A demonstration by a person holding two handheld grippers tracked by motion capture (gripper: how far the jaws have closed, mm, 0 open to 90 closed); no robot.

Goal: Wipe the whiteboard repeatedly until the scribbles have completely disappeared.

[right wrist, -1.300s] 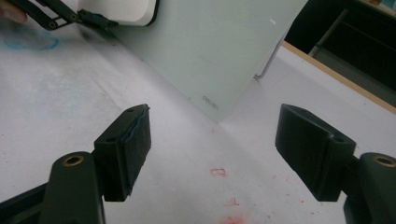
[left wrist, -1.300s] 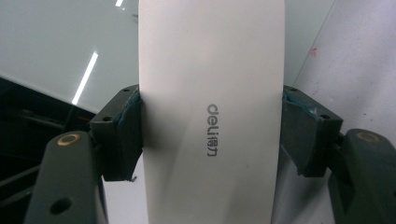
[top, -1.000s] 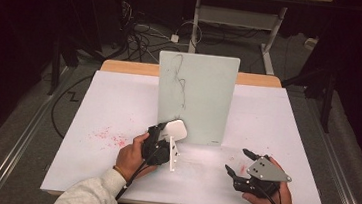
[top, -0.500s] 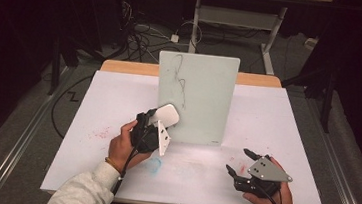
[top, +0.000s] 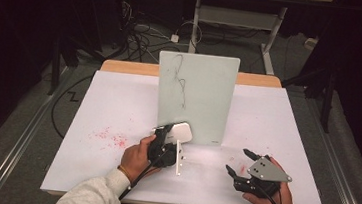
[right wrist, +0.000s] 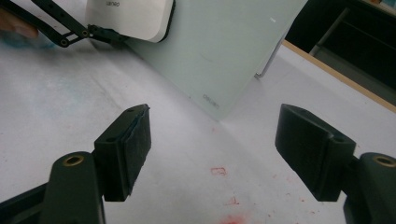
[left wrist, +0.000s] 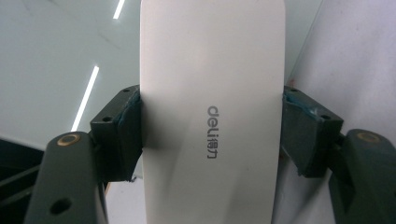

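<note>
Your left gripper (top: 169, 140) is clamped on the white eraser (left wrist: 212, 112), one pad on each long edge, and the eraser sits just ahead of that gripper at the lower left corner of the upright glass board (top: 197, 96); from the high view you cannot tell whether its face is already touching the glass or only close to it. The grip is narrow, on the smooth side edges only, so if you press hard into the board or drag at an angle the eraser could twist or slide out between the pads. The board stands on its lower edge with nothing visibly bracing it, so a firm push from your left gripper could tip it away from you or skate it across the white table (top: 118, 106); keeping pressure light would lessen that risk. The black scribble (top: 181, 79) lies well above the eraser, so you will have to reach up the board, where a push has more leverage to topple it. Your right gripper (top: 240, 164) rests on the table well to the right of the board, jaws standing apart and holding nothing, so it is not steadying anything. No container is on the table; only red smudges (top: 110, 136) lie to the left of your left gripper.
</note>
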